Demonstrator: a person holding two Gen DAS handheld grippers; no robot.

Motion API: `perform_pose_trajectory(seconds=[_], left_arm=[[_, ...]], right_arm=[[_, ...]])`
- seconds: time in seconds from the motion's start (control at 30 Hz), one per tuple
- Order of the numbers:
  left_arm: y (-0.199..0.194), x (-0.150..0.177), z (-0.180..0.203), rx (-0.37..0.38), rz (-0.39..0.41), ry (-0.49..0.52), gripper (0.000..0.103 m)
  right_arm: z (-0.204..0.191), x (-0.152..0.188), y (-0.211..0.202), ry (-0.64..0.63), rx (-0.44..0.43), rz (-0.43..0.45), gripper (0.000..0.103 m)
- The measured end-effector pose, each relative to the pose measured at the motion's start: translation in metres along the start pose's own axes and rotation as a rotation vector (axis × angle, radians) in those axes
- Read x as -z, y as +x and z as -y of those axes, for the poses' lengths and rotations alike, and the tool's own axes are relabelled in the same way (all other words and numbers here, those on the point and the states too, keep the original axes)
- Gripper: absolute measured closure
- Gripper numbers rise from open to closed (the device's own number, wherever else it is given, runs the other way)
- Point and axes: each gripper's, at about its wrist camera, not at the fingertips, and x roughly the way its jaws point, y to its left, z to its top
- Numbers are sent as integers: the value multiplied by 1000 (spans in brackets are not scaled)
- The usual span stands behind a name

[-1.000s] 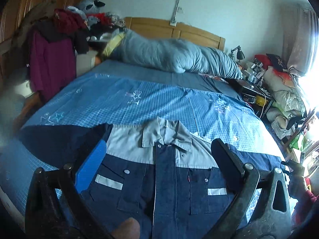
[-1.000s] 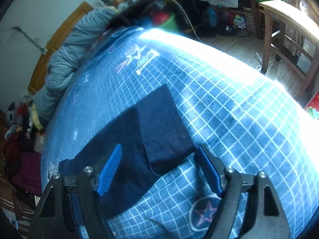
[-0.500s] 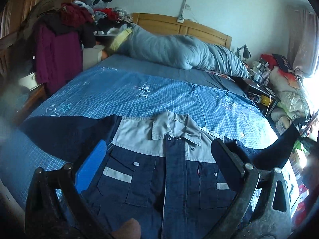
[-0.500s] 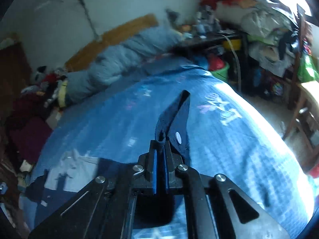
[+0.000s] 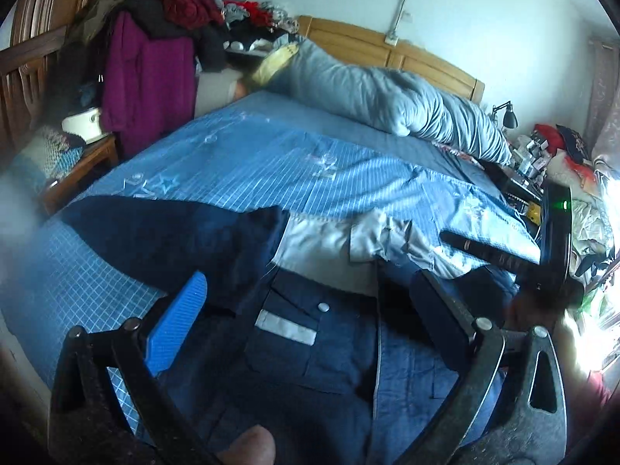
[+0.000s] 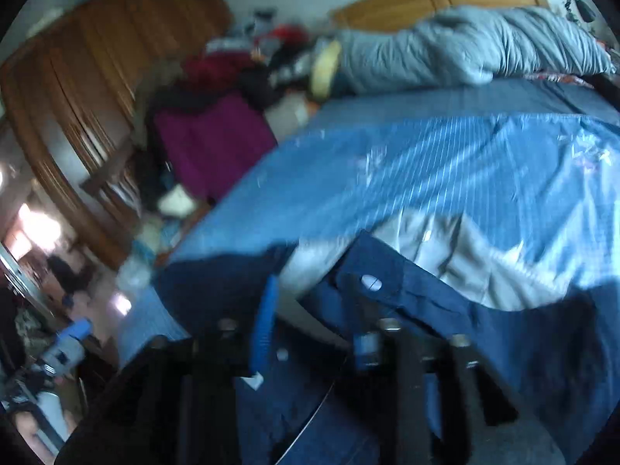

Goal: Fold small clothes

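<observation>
A: Where is the jacket (image 5: 310,333) lying?

B: It is lying front-up on the blue checked bedspread (image 5: 271,162), collar (image 5: 387,240) pointing toward the grey duvet (image 5: 387,100) bunched against the wooden headboard (image 5: 426,58). The body is navy, the shoulders are pale grey, and 1 reflective strip (image 5: 285,327) is showing on a chest pocket.

A: What is the left gripper (image 5: 310,329) doing?

B: It is hovering over the chest with its 2 fingers spread wide, the blue pad (image 5: 176,329) on one side, nothing between them.

A: And the right gripper (image 6: 314,329)?

B: In its own blurred view, its fingers are sitting partly apart over the navy cloth. A dark sleeve cuff (image 6: 383,283) with a white snap (image 6: 371,283) is lying folded across the grey shoulder, right by one finger. I cannot tell whether it is pinching the cuff or has let go.

A: Anything around the bed?

B: Clothes are piled at the left, with a purple garment (image 5: 151,77) hanging there.
</observation>
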Motion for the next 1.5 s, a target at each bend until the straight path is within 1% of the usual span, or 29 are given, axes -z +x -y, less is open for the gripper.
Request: perform_pose_trajectory(seconds=[0.07, 0.13, 0.17, 0.2, 0.27, 0.37, 0.47, 0.53, 0.57, 0.6, 0.63, 0.67, 0.7, 0.73, 0.9, 1.0, 1.03, 1.07, 1.1, 1.17, 1.23, 1.27, 1.3, 1.33, 1.4, 1.47, 1.5], left_arm=[[8, 5, -7, 11, -23, 1, 0], [21, 10, -9, 25, -58, 1, 0], [28, 13, -10, 48, -77, -1, 0], [36, 17, -7, 75, -95, -1, 0], [57, 24, 3, 124, -139, 10, 0], [95, 31, 26, 174, -198, 37, 1], [133, 34, 46, 237, -259, 29, 3], [157, 37, 56, 249, -297, 13, 6], [165, 42, 57, 252, -319, 1, 11], [177, 46, 59, 259, -353, -12, 24], [187, 50, 61, 268, -386, -25, 32], [194, 53, 62, 277, -406, -38, 46], [198, 55, 63, 278, -416, -47, 56], [201, 57, 64, 272, -417, -51, 58], [206, 66, 65, 254, -407, -93, 57], [207, 66, 63, 251, -394, -118, 56], [211, 62, 63, 251, -391, -125, 58], [213, 59, 65, 241, -384, -124, 69], [213, 56, 65, 231, -372, -119, 102], [196, 47, 61, 237, -308, -121, 101], [159, 32, 53, 240, -195, -108, 101], [147, 29, 44, 236, -156, -113, 101], [146, 29, 34, 210, -156, -126, 101], [151, 31, 23, 180, -176, -135, 101], [156, 37, 5, 147, -198, -155, 101], [153, 41, -9, 112, -190, -173, 101], [153, 42, -17, 98, -190, -199, 101]], right_arm=[[-7, 21, -4, 4, -23, 4, 57], [0, 47, -26, 7, -16, 25, 54], [5, 66, -41, 6, 3, 33, 53], [10, 82, -54, 16, 25, 42, 50], [30, 113, -81, 72, 71, 42, 48], [57, 154, -114, 174, 149, 12, 46], [79, 174, -145, 230, 205, 3, 46], [85, 182, -157, 234, 223, 7, 46], [86, 183, -160, 227, 236, 7, 46], [87, 185, -162, 225, 248, 8, 46], [92, 187, -167, 234, 247, 8, 46], [95, 187, -168, 246, 245, 7, 46], [98, 187, -168, 257, 249, 11, 46], [100, 188, -168, 267, 250, 17, 46], [103, 189, -165, 262, 237, 3, 46], [99, 191, -158, 244, 238, -14, 46], [99, 193, -155, 252, 231, -18, 46], [100, 194, -154, 258, 229, -23, 46], [100, 195, -153, 263, 232, -26, 46], [99, 198, -153, 272, 234, -23, 46], [98, 198, -156, 263, 246, -11, 46], [97, 198, -159, 252, 260, -2, 46], [98, 197, -161, 245, 271, 6, 46], [101, 197, -163, 248, 275, 13, 46], [112, 194, -162, 266, 283, 16, 46], [124, 190, -164, 286, 304, 37, 46], [131, 187, -166, 309, 298, 53, 46]])
